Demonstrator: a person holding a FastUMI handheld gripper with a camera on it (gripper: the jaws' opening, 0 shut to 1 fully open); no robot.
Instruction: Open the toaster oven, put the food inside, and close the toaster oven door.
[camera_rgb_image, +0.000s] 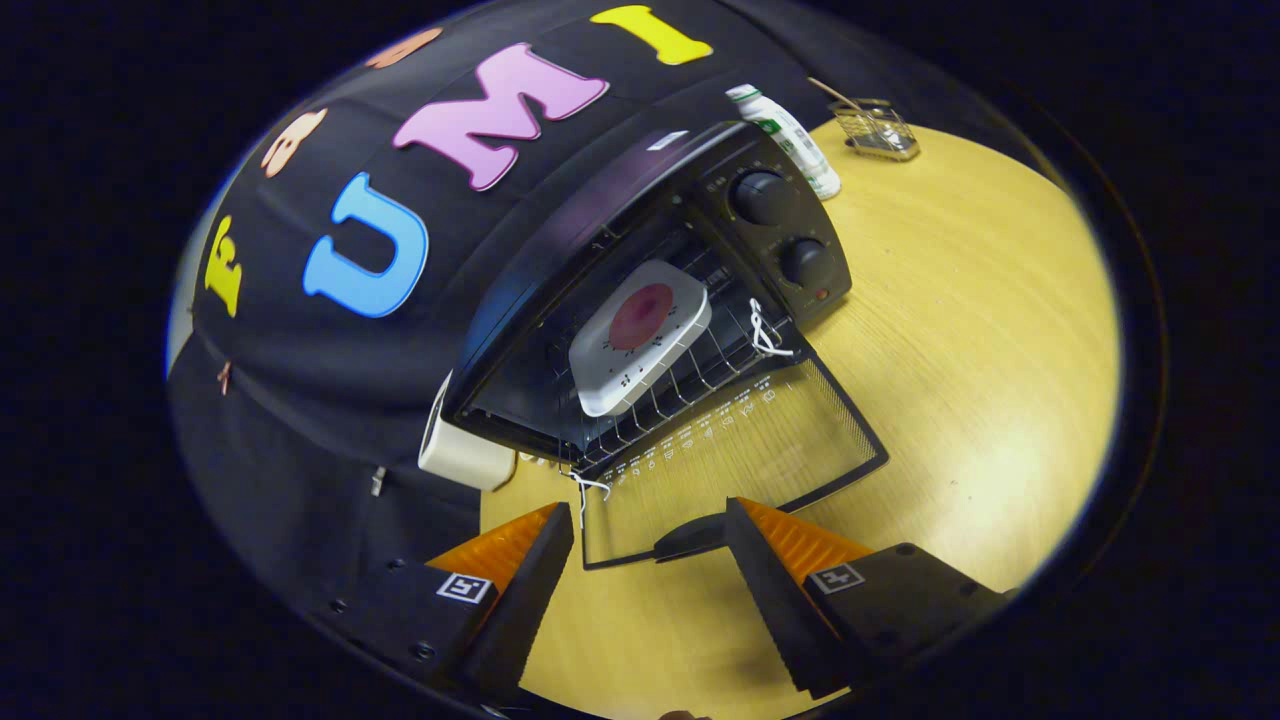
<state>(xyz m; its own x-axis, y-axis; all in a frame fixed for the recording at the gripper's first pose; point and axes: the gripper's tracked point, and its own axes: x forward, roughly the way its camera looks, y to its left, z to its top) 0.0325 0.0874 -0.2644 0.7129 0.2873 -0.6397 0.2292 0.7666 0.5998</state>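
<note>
Fingers (545, 560) spread at lowered oven door (740, 450) edge, food (640, 335) on rack.

Markings on the toaster oven door (730, 450) unreadable

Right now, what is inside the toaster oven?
On the wire rack inside the toaster oven lies a white tray holding a round red food. The door is folded down. The gripper is open, its fingers around the door handle. The oven's deep interior is dark.
</note>
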